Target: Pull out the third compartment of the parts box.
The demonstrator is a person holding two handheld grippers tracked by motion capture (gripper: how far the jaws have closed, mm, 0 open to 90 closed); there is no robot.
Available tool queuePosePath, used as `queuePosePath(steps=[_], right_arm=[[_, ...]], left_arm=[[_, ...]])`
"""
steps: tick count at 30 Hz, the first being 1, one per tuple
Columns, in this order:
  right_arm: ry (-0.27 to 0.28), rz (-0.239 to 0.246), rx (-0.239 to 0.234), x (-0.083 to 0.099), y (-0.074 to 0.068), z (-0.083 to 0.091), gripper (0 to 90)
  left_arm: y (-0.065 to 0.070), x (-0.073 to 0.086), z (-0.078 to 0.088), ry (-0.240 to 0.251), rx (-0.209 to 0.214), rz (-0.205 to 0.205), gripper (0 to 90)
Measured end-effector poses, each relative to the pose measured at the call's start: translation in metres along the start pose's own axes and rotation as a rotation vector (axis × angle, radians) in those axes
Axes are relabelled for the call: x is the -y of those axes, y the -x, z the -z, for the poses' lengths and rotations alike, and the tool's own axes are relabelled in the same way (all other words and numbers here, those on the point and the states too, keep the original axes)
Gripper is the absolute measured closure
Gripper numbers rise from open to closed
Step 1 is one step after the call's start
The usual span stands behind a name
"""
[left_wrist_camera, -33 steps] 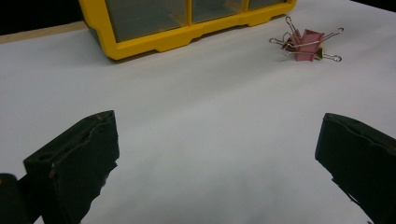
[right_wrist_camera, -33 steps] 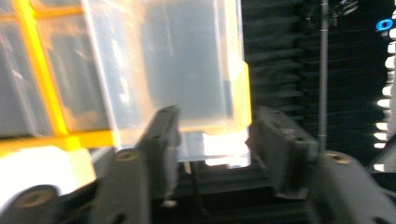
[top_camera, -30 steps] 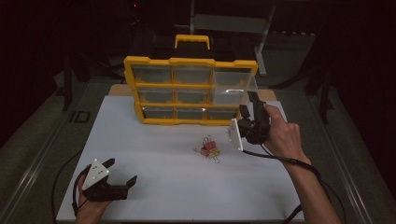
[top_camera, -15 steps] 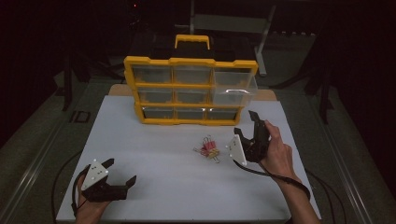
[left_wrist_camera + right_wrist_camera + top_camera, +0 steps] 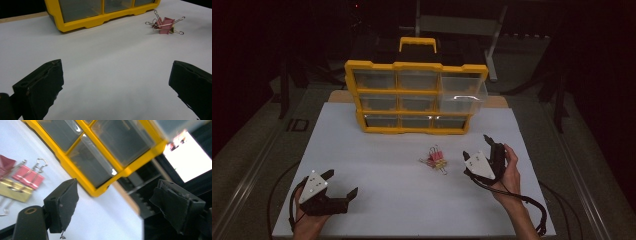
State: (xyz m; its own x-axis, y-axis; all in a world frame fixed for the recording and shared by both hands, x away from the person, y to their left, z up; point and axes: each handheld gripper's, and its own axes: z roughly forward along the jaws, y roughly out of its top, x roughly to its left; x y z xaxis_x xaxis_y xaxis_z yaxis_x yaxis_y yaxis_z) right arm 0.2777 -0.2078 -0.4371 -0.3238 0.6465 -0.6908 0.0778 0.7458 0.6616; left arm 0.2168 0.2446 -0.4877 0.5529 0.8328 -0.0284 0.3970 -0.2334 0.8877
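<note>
Right claw (image 5: 477, 150) beside binder clips (image 5: 436, 159), to their right, low over worktop (image 5: 377, 150); jaws have just been opening, now spread wide, nothing between. Looks staged for pickup of clips. Clips: small pink/gold pile, mid-worktop, in front of yellow drawer organizer (image 5: 416, 97), apart from it. Top-right drawer (image 5: 462, 92) pulled out, clear plastic, contents not discernible; likely drop target. Other drawers shut, look empty. Left claw (image 5: 343, 184) released, parked near left front corner of worktop, clear of work zone.
</note>
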Motion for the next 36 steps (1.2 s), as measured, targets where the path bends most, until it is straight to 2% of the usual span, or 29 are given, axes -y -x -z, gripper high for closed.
queuePosePath(steps=[1, 3, 4, 5, 6, 7, 9, 11, 12, 14, 15, 16, 17, 18, 19, 21, 24, 27, 31, 36], right_arm=[[0.011, -0.116, -0.052, 0.01, 0.001, 0.003, 18.7], [0.006, -0.175, -0.089, 0.018, -0.001, 0.004, 18.6], [0.006, -0.175, -0.089, 0.018, -0.001, 0.004, 18.6], [0.005, -0.228, -0.112, 0.027, -0.004, 0.003, 18.6], [0.004, -0.259, -0.12, 0.032, -0.005, 0.003, 18.6], [0.004, -0.259, -0.12, 0.032, -0.005, 0.003, 18.6], [-0.006, -0.335, -0.168, 0.043, -0.006, 0.002, 18.6], [0.021, -0.425, -0.211, 0.049, -0.005, 0.006, 18.6], [0.021, -0.425, -0.211, 0.049, -0.005, 0.006, 18.6], [0.039, -0.475, -0.239, 0.056, -0.004, 0.01, 18.9], [0.051, -0.517, -0.249, 0.061, -0.003, 0.015, 18.9], [0.051, -0.517, -0.249, 0.061, -0.003, 0.015, 18.9], [0.064, -0.557, -0.251, 0.067, -0.001, 0.02, 18.9], [0.064, -0.557, -0.251, 0.067, -0.001, 0.02, 18.9], [0.074, -0.587, -0.243, 0.072, 0.001, 0.024, 18.9], [0.072, -0.601, -0.244, 0.074, 0.002, 0.026, 18.9], [0.058, -0.626, -0.258, 0.081, 0.0, 0.028, 18.7], [0.046, -0.631, -0.266, 0.084, -0.002, 0.026, 18.2], [0.045, -0.638, -0.278, 0.085, -0.003, 0.025, 18.2], [0.041, -0.614, -0.279, 0.085, -0.006, 0.024, 18.2]], left_arm=[[0.0, 0.0, 0.0, 0.0, 0.001, 0.002, 0.5], [0.0, 0.0, -0.001, -0.001, 0.003, 0.004, 0.5], [0.0, 0.0, -0.001, -0.002, 0.002, 0.004, 0.5], [-0.001, 0.0, -0.001, -0.002, 0.002, 0.005, 0.5], [-0.001, 0.0, -0.001, -0.002, 0.002, 0.005, 0.5], [-0.001, 0.0, -0.001, -0.002, 0.003, 0.007, 0.5], [-0.001, 0.0, -0.001, 0.0, 0.009, 0.011, 0.5], [-0.002, 0.0, -0.001, -0.001, 0.01, 0.011, 0.5], [-0.002, 0.0, -0.001, -0.001, 0.013, 0.013, 0.5], [-0.002, -0.001, -0.001, -0.003, 0.013, 0.011, 0.5], [-0.002, -0.001, -0.001, -0.003, 0.015, 0.011, 0.5], [-0.002, -0.001, -0.001, -0.005, 0.016, 0.011, 0.5], [-0.002, -0.002, -0.001, -0.007, 0.019, 0.011, 0.5], [-0.002, -0.002, -0.001, -0.008, 0.022, 0.012, 0.5], [-0.003, -0.003, -0.002, -0.011, 0.027, 0.008, 0.5], [-0.003, -0.005, -0.003, -0.016, 0.033, 0.009, 0.5], [-0.006, -0.009, -0.007, -0.024, 0.051, 0.025, 0.5], [-0.005, -0.016, -0.012, -0.037, 0.067, 0.02, 0.5], [-0.001, -0.028, -0.02, -0.047, 0.105, -0.009, 0.5], [0.004, -0.043, -0.038, -0.07, 0.159, -0.032, 0.6]])
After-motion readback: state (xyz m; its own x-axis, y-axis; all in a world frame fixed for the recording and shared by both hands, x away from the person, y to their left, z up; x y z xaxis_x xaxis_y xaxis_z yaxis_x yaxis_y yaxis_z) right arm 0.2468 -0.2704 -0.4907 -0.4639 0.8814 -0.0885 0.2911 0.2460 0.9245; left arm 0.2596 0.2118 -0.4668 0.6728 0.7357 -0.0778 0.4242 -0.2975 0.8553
